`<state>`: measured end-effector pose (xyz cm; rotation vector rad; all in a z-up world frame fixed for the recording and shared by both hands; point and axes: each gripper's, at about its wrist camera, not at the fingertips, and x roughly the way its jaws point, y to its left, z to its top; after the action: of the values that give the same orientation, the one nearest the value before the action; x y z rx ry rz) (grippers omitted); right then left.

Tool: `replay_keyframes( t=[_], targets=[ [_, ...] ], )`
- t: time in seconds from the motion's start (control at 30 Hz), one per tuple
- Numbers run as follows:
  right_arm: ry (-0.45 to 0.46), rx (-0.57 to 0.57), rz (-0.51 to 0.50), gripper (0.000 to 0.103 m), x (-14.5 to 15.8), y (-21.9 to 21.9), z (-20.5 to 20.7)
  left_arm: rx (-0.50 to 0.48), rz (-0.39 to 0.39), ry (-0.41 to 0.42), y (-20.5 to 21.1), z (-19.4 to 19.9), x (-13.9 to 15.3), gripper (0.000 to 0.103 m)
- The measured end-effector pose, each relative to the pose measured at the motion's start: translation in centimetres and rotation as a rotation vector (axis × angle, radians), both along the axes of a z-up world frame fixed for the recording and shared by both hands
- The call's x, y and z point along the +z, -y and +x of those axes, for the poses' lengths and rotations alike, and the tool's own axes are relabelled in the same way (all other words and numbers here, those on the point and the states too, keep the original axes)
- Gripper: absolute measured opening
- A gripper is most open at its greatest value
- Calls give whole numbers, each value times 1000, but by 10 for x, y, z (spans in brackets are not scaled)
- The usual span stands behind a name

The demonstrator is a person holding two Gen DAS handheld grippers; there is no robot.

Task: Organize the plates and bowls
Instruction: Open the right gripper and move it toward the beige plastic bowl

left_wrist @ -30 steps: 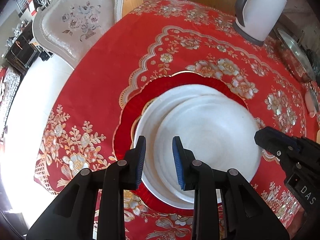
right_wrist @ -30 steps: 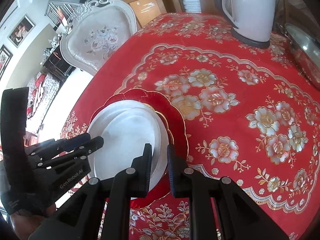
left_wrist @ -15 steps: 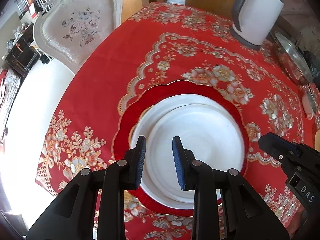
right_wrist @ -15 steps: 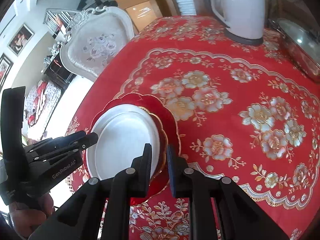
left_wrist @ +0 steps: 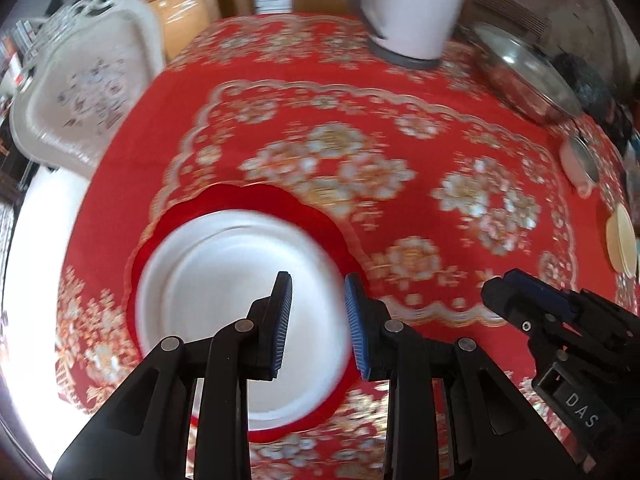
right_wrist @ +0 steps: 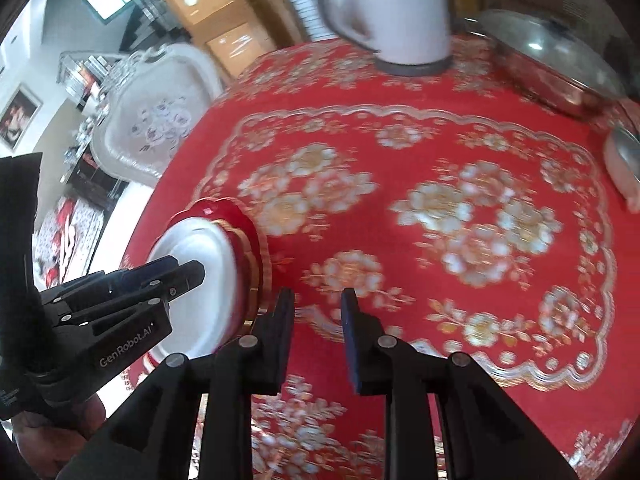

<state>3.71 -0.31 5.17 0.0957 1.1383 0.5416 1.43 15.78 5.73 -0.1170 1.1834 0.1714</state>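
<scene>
While both grippers hang over the red flowered cloth, the scene reads as follows.

Plates: a stack of white plates (left_wrist: 224,280) sits on a red scalloped plate (left_wrist: 256,200) near the left edge of the counter (left_wrist: 400,128), lying flat; how many white plates are in the stack is blurred.
Left gripper (left_wrist: 318,320): above the right part of the white plates, its jaws a narrow gap apart with nothing between them; the blue pads touch no plate as far as the view shows.
Right gripper (right_wrist: 316,316): over bare cloth just to the right of the plate stack, its jaws have just been opening and now stand narrowly apart, with nothing between them.
Hand (right_wrist: 52,440): a person's hand grips the left tool's handle at the lower left of the right wrist view.
Kettle (left_wrist: 412,8): white with a grey base, upright at the far side of the counter.
Pan lid (left_wrist: 528,76): a shiny metal lid at the far right, beside the kettle.
Small dishes: a cream bowl (left_wrist: 620,240) and a pale cup (left_wrist: 578,164) at the right edge, well apart from the plates.
Chair (left_wrist: 84,84): pale, flowered back, beyond the counter's left side.
</scene>
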Motion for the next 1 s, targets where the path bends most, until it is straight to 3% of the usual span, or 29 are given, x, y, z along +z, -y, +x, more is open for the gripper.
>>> replay_keyframes(
  t=[0.2,0.5,1.0],
  targets=[
    [-1,-126,-11,32,-1,63,3,-120,-7,-17,65,26,-3,27],
    [-23,-339,-31,33,-6,172,0,-285,-27,-11,166,58,-5,27],
    [-38,-593,-28,36,-16,314,-19,-483,-55,-13,308,95,-5,26]
  ],
)
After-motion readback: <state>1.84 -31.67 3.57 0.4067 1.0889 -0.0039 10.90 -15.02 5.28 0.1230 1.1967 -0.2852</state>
